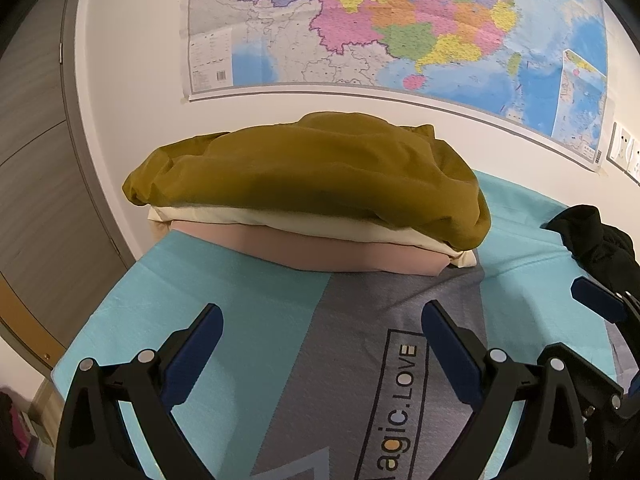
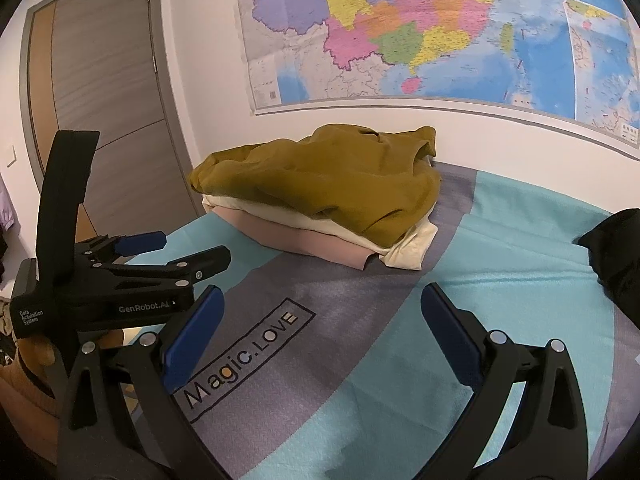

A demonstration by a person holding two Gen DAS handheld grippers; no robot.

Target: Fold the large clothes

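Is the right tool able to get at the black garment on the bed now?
Probably yes. The right tool is open and empty, and only bare bed cover lies between it and the black garment.

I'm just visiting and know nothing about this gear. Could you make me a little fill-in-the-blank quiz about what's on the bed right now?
1. The top garment of the folded stack is mustard, the middle one cream, the bottom one ____.
2. The left tool and the right tool both have fingers spread ____, holding nothing.
3. Still unfolded at the right edge lies a ____ garment.
4. On the wall hangs a large ____.

Missing words: pink; open; black; map
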